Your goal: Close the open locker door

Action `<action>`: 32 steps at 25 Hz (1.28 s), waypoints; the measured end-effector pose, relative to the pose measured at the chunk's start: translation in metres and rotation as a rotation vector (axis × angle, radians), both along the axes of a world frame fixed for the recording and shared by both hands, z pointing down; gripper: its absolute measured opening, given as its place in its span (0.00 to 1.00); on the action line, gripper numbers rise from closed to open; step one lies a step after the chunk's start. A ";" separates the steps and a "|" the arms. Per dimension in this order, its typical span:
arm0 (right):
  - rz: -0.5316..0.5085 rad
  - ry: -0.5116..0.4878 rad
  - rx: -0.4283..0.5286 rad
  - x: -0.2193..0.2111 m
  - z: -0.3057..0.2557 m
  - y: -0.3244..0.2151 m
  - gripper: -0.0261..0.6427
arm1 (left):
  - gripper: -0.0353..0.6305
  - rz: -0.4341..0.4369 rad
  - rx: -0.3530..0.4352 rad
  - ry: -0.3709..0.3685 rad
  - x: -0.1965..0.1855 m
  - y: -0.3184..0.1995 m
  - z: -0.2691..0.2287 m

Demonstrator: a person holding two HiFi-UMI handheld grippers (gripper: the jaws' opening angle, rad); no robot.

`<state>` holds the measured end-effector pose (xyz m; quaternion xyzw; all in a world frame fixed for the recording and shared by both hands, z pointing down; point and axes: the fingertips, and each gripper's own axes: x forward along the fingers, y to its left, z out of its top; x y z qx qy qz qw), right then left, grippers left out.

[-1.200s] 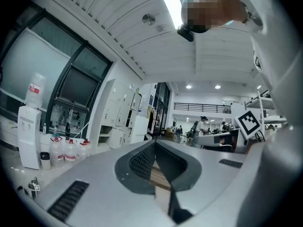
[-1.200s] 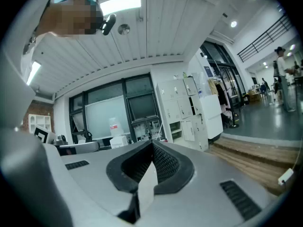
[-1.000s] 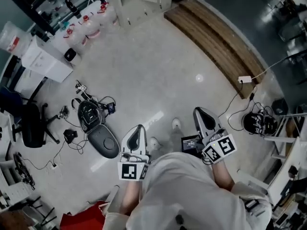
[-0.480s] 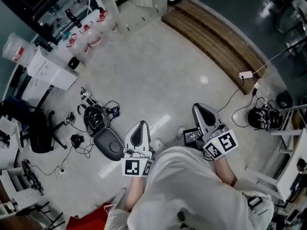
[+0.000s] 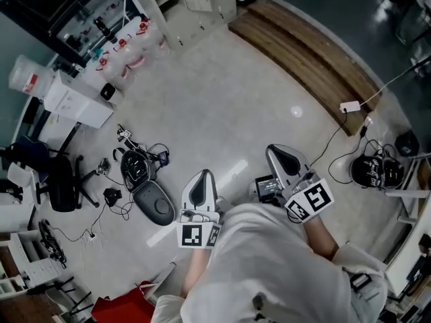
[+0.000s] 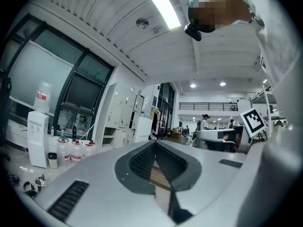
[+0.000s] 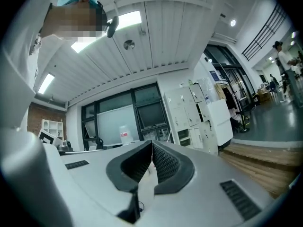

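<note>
The pale grey locker bank [image 7: 191, 110] stands ahead and to the right of the right gripper [image 7: 152, 144], well apart from it. Its open door [image 7: 220, 122], a plain white panel, is swung outward. The jaws of the right gripper and the left gripper [image 6: 155, 144] are pressed together, empty.

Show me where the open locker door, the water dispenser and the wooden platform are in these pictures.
locker door [image 7: 220, 119], right gripper view, middle of the white door panel.
water dispenser [image 6: 37, 143], left gripper view, front of its white body.
wooden platform [image 5: 303, 52], head view, middle of its planks.
</note>
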<state>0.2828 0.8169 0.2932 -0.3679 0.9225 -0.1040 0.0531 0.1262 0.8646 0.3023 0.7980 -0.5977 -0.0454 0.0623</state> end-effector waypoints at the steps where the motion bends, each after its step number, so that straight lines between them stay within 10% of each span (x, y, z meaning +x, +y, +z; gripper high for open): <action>1: -0.008 0.004 0.000 0.004 0.002 -0.003 0.08 | 0.06 -0.008 0.000 -0.002 0.005 -0.003 0.000; 14: -0.017 0.014 -0.088 0.002 0.036 -0.056 0.08 | 0.06 -0.050 -0.042 0.010 -0.001 -0.052 0.021; 32: 0.122 0.055 -0.114 -0.079 0.028 -0.246 0.08 | 0.06 0.060 -0.002 0.048 -0.098 -0.270 0.012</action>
